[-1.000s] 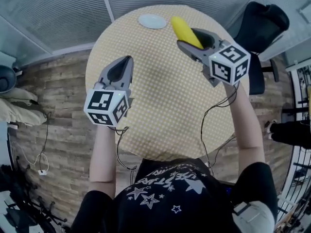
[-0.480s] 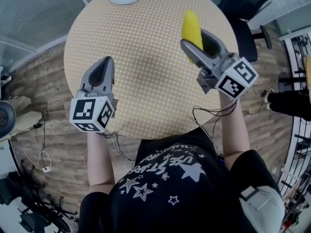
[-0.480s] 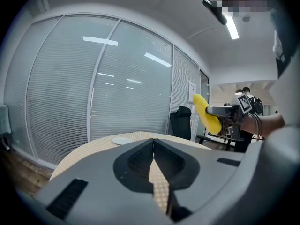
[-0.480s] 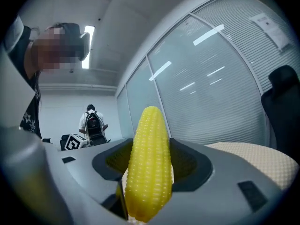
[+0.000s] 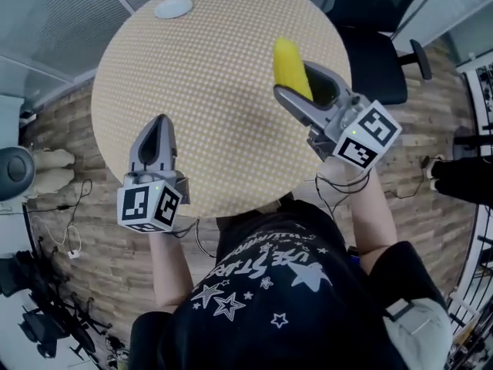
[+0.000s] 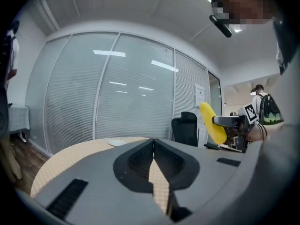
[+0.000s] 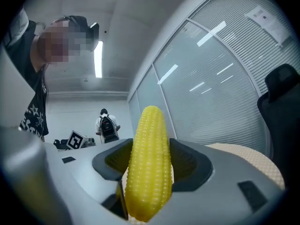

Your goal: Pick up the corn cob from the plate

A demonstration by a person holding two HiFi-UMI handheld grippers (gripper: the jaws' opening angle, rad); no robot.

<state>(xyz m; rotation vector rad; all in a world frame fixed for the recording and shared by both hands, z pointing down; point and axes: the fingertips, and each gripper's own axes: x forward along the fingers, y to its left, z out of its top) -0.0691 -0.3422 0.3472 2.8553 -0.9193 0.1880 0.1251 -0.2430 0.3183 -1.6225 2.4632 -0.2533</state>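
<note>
A yellow corn cob (image 5: 290,65) is up in the air over the table's right side, with my right gripper (image 5: 296,81) shut on it. In the right gripper view the corn cob (image 7: 149,163) stands upright between the grey jaws of the right gripper (image 7: 148,175). The small white plate (image 5: 172,8) lies bare at the table's far edge, and in the left gripper view the plate (image 6: 116,142) is small and far off. My left gripper (image 5: 158,124) hangs over the near left of the table, shut with nothing in it. Its jaws meet in the left gripper view, where the left gripper (image 6: 153,143) points over the table.
The round table (image 5: 208,91) wears a yellow checked cloth. A black office chair (image 5: 373,29) stands behind its right side. Cables and dark gear lie on the wooden floor (image 5: 77,230) at left. A person with a backpack (image 7: 107,125) stands far off by the glass walls.
Both grippers have drawn back toward the near edge of the table. The right one has carried the corn cob further from the plate. The left gripper stayed shut.
</note>
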